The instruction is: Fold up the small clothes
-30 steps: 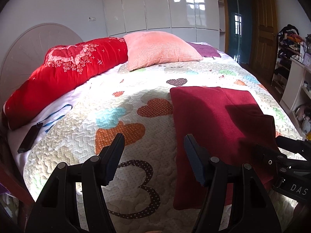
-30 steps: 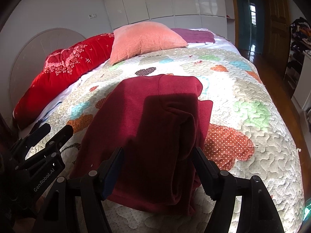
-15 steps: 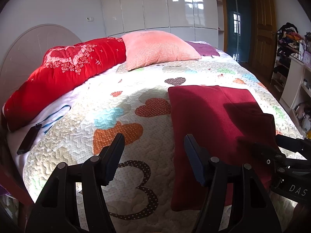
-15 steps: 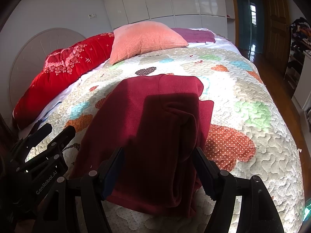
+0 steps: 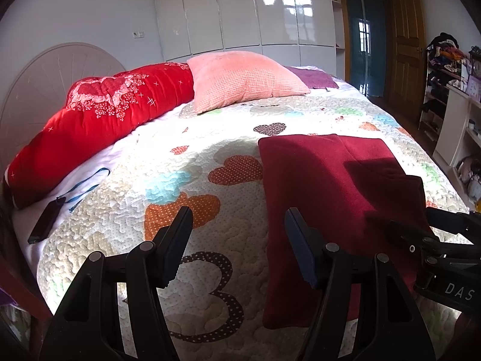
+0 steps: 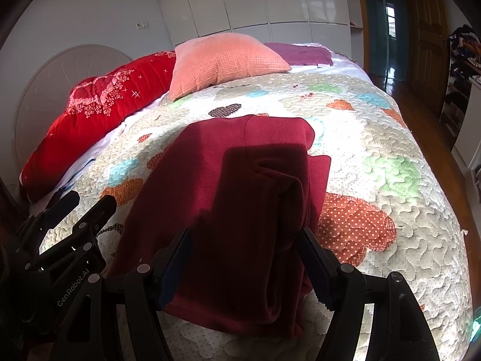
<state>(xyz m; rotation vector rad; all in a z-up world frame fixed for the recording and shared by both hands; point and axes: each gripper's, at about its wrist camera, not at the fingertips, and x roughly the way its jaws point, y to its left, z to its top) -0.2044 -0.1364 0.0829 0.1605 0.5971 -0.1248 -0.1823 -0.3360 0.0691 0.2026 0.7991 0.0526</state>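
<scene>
Jaws of both the left gripper (image 5: 237, 240) and right gripper (image 6: 245, 260) stood wide open and empty over the partly folded maroon garment (image 6: 240, 210) on the bed (image 6: 390, 138), between folds; next, probably, gripping its near hem.

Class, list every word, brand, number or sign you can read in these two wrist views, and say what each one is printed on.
"3": large dotted brown numeral on the quilt, near its front edge.
"DAS": white letters, cut off by the picture's edge, on the right gripper body in the left wrist view.
"GenRobot.AI": pale lettering on the left gripper body in the right wrist view.
The dark red garment shows no readable text or label.
</scene>
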